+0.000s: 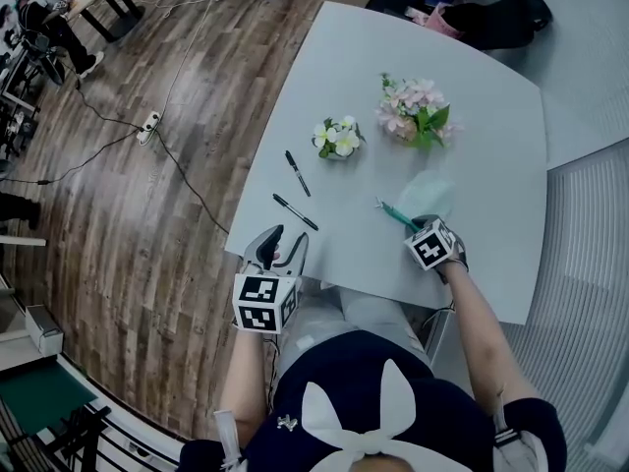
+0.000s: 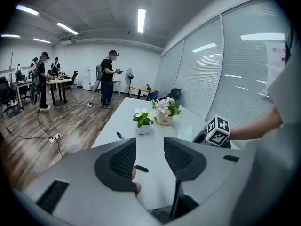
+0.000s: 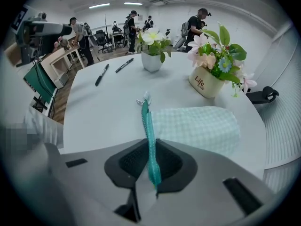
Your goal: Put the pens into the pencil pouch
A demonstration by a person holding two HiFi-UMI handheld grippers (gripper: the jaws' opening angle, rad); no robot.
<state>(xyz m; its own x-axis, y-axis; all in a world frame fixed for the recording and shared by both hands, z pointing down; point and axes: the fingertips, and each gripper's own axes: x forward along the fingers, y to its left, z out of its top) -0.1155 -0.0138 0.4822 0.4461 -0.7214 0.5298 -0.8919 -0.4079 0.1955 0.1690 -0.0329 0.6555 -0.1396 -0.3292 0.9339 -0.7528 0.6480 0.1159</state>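
Observation:
Two black pens (image 1: 297, 173) (image 1: 295, 212) lie on the left part of the pale table (image 1: 472, 165). The pale green checked pencil pouch (image 1: 428, 195) lies flat to their right. My right gripper (image 1: 418, 226) points steeply down at the pouch's near end. In the right gripper view the right gripper (image 3: 151, 161) is shut on the teal zipper edge (image 3: 149, 126) of the pouch (image 3: 197, 126). My left gripper (image 1: 280, 239) hovers at the table's near-left edge, just short of the nearer pen (image 2: 140, 168). The left gripper (image 2: 149, 157) is open with nothing between its pads.
A small white pot of flowers (image 1: 337, 138) and a larger bouquet pot (image 1: 415, 111) stand behind the pens and pouch. A dark bag (image 1: 501, 18) sits at the table's far side. Cables and a power strip (image 1: 149, 124) lie on the wooden floor to the left. People stand far off in the room.

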